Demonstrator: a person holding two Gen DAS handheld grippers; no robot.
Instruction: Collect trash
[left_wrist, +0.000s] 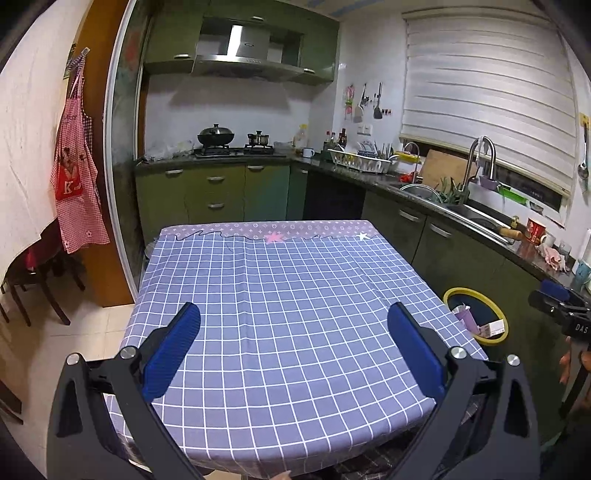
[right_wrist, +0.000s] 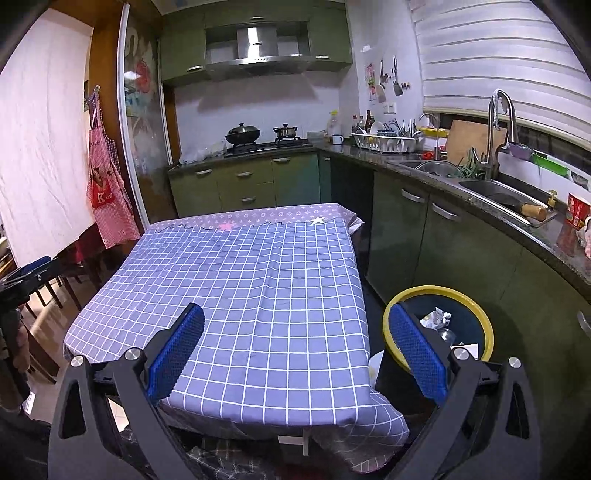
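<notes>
A round bin with a yellow rim (left_wrist: 495, 311) (right_wrist: 480, 314) stands on the floor to the right of the table. It holds crumpled paper (right_wrist: 436, 318), a purple carton (left_wrist: 466, 318) and a small box (left_wrist: 493, 328). My left gripper (left_wrist: 293, 314) is open and empty above the near part of the table. My right gripper (right_wrist: 295, 317) is open and empty over the table's near right part, its right finger (right_wrist: 417, 350) in front of the bin. The right gripper also shows at the right edge of the left wrist view (left_wrist: 554, 295).
The table wears a blue checked cloth (left_wrist: 288, 295) (right_wrist: 240, 277). Green cabinets and a dark counter with a sink (right_wrist: 495, 190) run along the right and back. A stove with pots (left_wrist: 236, 147) is at the back. Dark chairs (left_wrist: 33, 280) stand at the left.
</notes>
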